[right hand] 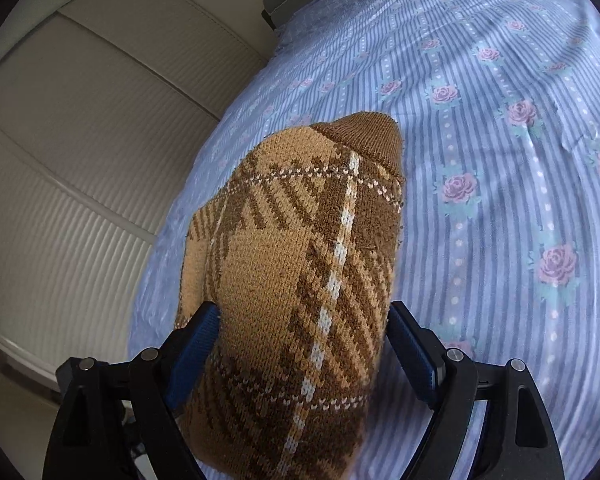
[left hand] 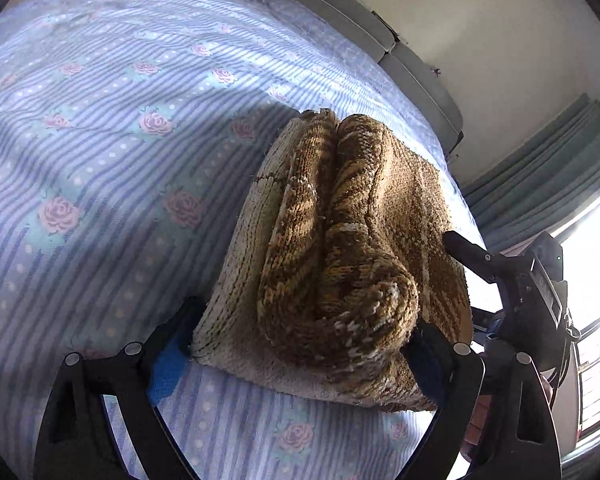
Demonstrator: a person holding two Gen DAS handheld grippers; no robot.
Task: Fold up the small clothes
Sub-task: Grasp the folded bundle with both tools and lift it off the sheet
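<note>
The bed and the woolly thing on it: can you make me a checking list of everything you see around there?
Surface: bed with a blue striped sheet printed with pink roses.
Job's things: brown checked knitted garment, bunched and folded on itself.
Clutter: nothing seen.
Grippers: left gripper has its fingers on either side of the garment's rolled edge; right gripper straddles the garment. Whether either is squeezing, I cannot tell.
Cables: thin wires on the right gripper's body, seen in the left view.
Surroundings: padded cream headboard, white wall, green curtain, bright window.
</note>
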